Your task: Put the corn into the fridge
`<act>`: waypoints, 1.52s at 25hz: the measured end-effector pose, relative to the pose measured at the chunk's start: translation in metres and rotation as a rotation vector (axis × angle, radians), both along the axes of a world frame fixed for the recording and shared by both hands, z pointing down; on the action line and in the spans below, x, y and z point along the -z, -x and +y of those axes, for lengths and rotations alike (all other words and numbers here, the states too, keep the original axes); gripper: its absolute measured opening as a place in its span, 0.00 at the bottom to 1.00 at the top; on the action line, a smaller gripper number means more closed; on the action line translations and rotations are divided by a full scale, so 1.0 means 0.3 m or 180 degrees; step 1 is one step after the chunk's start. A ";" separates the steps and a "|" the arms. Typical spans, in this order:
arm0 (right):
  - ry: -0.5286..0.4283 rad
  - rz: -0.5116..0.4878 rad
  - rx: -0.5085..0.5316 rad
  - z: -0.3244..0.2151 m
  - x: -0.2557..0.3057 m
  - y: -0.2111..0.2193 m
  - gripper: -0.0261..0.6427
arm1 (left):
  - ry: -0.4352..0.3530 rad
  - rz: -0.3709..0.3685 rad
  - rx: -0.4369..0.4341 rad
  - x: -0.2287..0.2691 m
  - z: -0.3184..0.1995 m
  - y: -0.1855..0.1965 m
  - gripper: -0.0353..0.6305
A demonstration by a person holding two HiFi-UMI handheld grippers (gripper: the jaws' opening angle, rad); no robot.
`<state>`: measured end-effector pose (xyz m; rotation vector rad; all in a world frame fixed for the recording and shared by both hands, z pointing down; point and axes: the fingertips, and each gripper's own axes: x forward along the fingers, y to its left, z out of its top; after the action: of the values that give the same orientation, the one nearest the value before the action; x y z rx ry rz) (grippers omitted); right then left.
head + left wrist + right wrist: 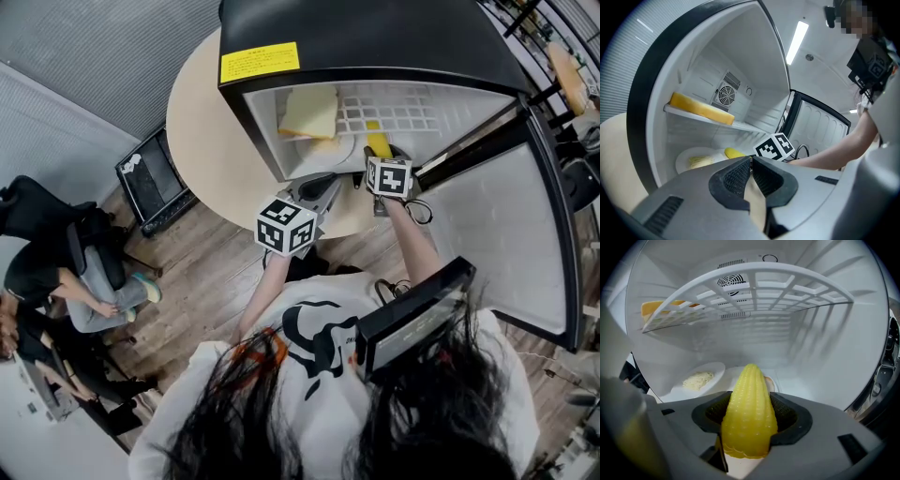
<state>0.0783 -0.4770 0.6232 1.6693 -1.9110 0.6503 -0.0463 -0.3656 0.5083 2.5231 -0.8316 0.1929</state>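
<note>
Corn (pixel 749 427) gripped by right gripper (pixel 751 411); fridge (pixel 375 37) label (pixel 259 62) illegible.

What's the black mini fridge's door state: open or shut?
Open. The white-lined door stands swung wide to the right, exposing the white wire shelf; the right gripper holds the yellow corn cob inside.

Table (pixel 202 131) bears fridge (pixel 375 37); shelf (pixel 746 125), perhaps cheese (pixel 701 108).

Yellow label (pixel 259 62): front-left of fridge (pixel 375 28) top; dark print, too small to read.
Shirt print (pixel 314 333): below fridge in head view; black graphic, no letters readable.
Legible text: none.
</note>
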 end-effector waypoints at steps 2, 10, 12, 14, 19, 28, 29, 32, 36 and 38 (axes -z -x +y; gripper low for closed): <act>0.0012 0.0037 0.0012 -0.010 -0.001 0.003 0.42 | 0.0003 -0.0006 0.0009 -0.001 -0.004 0.008 0.07; 0.0138 0.0088 0.0012 -0.025 -0.005 0.012 0.44 | 0.0005 -0.0027 -0.0011 -0.006 -0.014 0.015 0.07; 0.0148 -0.0027 -0.0051 -0.032 0.017 0.016 0.46 | 0.0003 -0.0027 -0.0011 -0.005 -0.017 0.018 0.07; 0.0127 -0.0093 -0.0088 -0.042 0.036 0.015 0.48 | 0.0001 -0.0030 -0.0010 -0.005 -0.020 0.021 0.07; 0.0026 -0.0156 -0.0105 -0.048 0.074 0.017 0.48 | -0.0001 -0.0028 -0.0012 -0.006 -0.025 0.018 0.07; -0.0065 -0.0453 -0.0236 -0.008 0.116 -0.003 0.48 | -0.0003 -0.0051 -0.0019 -0.003 -0.020 0.001 0.07; -0.0092 -0.0484 -0.0261 -0.001 0.127 -0.008 0.48 | 0.0000 -0.0055 -0.0017 -0.003 -0.017 -0.002 0.07; -0.0189 -0.0620 -0.0255 0.023 0.153 -0.005 0.48 | -0.0004 -0.0064 0.0003 -0.003 -0.011 -0.009 0.07; -0.0317 -0.0821 -0.0131 0.056 0.192 0.019 0.48 | 0.0003 -0.0075 0.0057 -0.002 -0.005 -0.014 0.07; -0.0379 -0.0914 -0.0090 0.078 0.231 0.026 0.48 | 0.0015 -0.0084 0.0095 -0.002 0.001 -0.015 0.07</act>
<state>0.0706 -0.4536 0.5538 1.7565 -2.1656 0.8411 -0.0418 -0.3652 0.5088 2.5072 -0.8776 0.2183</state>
